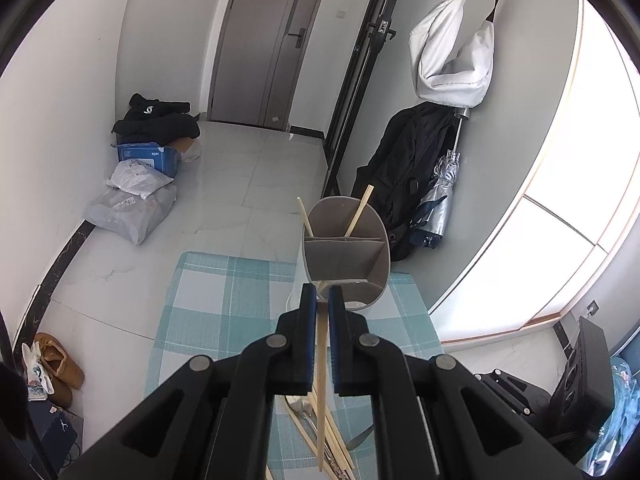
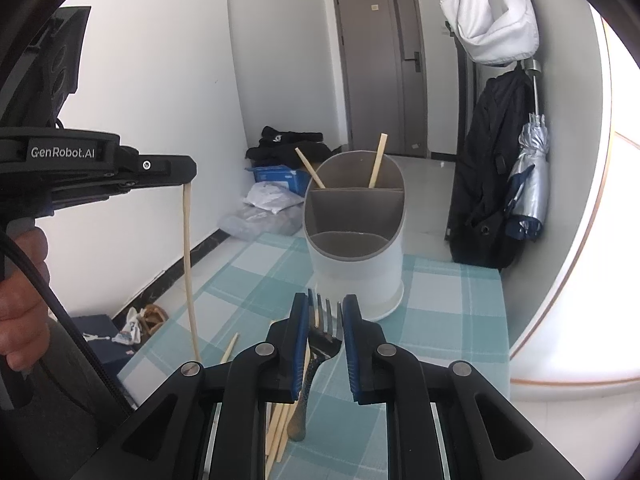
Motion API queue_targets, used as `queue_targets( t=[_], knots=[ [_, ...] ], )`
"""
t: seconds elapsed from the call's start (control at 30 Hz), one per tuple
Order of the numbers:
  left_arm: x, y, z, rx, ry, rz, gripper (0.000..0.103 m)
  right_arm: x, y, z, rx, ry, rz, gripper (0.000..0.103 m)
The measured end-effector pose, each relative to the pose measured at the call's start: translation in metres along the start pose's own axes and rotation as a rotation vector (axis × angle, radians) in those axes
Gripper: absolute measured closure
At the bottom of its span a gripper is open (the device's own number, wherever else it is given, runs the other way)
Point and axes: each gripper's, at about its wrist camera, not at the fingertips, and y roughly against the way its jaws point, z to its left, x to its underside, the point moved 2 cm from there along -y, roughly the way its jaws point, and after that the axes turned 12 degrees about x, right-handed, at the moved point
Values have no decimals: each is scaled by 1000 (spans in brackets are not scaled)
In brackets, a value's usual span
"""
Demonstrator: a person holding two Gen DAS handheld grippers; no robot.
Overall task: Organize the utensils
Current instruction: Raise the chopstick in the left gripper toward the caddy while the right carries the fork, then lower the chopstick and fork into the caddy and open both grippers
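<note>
Left wrist view: we see the left gripper [image 1: 322, 300] clenched on a single wooden chopstick [image 1: 321, 392], pinched near its upper end so that its long axis hangs almost straight down over the checked teal placemat [image 1: 224, 304]. Its lower tip ends among the loose chopsticks [image 1: 340, 446] lying on the mat below. The divided utensil holder [image 1: 346, 256] stands directly ahead of the fingertips and just beyond them, its open top facing up; two chopsticks [image 1: 359, 211] already lean in its far compartment, while the nearer compartments look empty. We judge that the coming move turns on this: the chopstick is upright and the holder lies straight ahead, so the stick needs carrying forward above the rim and lowering tip first. Right wrist view: the right gripper [image 2: 326, 312] straddles a metal fork [image 2: 326, 326] with a brown handle, tines pointing ahead toward the holder [image 2: 356, 240] and long axis running back toward the camera. The jaws are narrow, yet a gap shows on each side of the fork, so we read no grip. The left gripper [image 2: 176, 170] appears at the left, high, with its chopstick [image 2: 188, 264] dangling. A hand [image 2: 22, 292] grips its handle.
</note>
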Motion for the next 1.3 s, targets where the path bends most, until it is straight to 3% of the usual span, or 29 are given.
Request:
queue_targets(
  t=[0.23, 0.27, 0.67, 1.07, 1.3],
  knots=[
    [-4, -5, -1, 1, -11, 4, 100, -2, -3, -2, -20, -3, 12, 88],
    [-4, -6, -1, 2, -9, 8, 100, -2, -4, -3, -24, -2, 16, 101],
    [-14, -8, -3, 18, 10, 5, 100, -5, -8, -14, -55, -58, 53, 102],
    [-59, -4, -13, 60, 3, -71, 100, -60, 20, -26, -25, -16, -69, 103],
    [-101, 2, -12, 82, 18, -189, 100, -118, 29, -37, 12, 41, -164, 103]
  ],
)
